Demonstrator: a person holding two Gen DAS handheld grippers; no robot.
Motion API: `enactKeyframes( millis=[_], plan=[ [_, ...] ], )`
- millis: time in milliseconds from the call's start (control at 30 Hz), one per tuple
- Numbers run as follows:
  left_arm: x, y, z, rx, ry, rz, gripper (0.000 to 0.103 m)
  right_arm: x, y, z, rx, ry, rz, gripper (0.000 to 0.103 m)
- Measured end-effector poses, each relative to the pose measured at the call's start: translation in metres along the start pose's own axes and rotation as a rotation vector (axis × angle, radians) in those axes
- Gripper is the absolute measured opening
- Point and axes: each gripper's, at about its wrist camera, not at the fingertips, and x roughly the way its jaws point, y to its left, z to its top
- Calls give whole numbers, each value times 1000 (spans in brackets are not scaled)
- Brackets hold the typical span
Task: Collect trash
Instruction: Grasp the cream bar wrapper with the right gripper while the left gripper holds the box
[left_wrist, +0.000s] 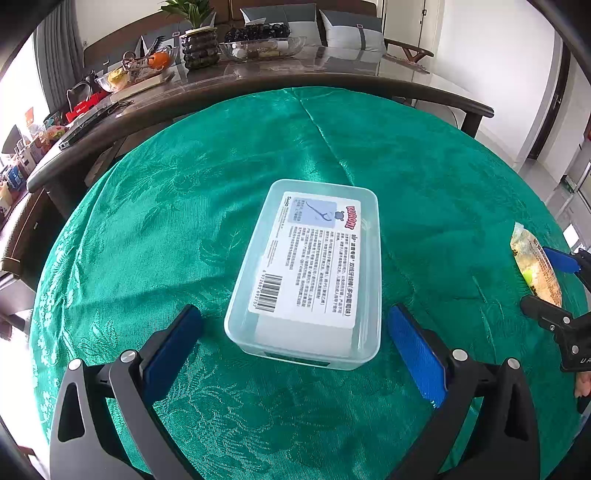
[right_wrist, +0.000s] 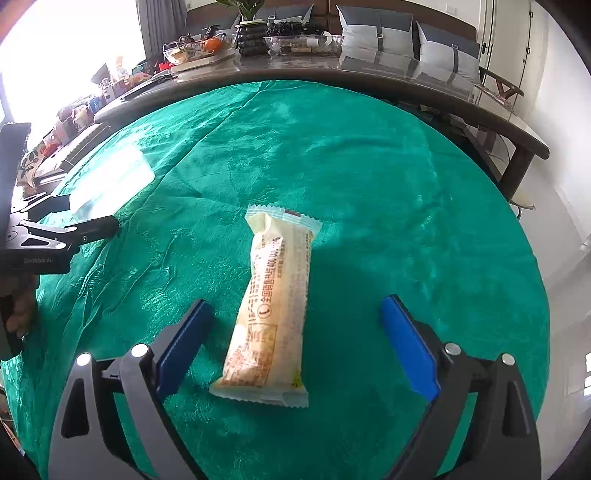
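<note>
Right tongs (right_wrist: 295, 328) agape astride snack wrapper (right_wrist: 267, 314)

Left gripper (left_wrist: 295, 347): black triangular-framed arms are carrying two flat fingers faced with textured blue pads (left_wrist: 417, 354); round silver screw heads are sitting at the pivots.
Right gripper (right_wrist: 297, 341): the same build is showing, black arms with triangular cut-outs, blue pads (right_wrist: 408, 349), silver screws at the joints.
Markings: pale lettering is running along the left gripper's black body, seen at nine o'clock from the right wrist; a few pale letters are showing on the right gripper's body at three o'clock from the left wrist.
Small screws: tiny dark ones are dotting each gripper's side plates.
</note>
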Motion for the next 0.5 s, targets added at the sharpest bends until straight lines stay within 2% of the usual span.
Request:
enactKeyframes(
  millis=[400, 500],
  plan=[
    [0, 0, 0, -1, -1, -2, 99, -1, -1, 1, 1, 1, 23, 91],
    [-2, 2, -1, 48, 16, -56, 98, -8, -9, 6, -7, 100, 79, 89]
  ],
)
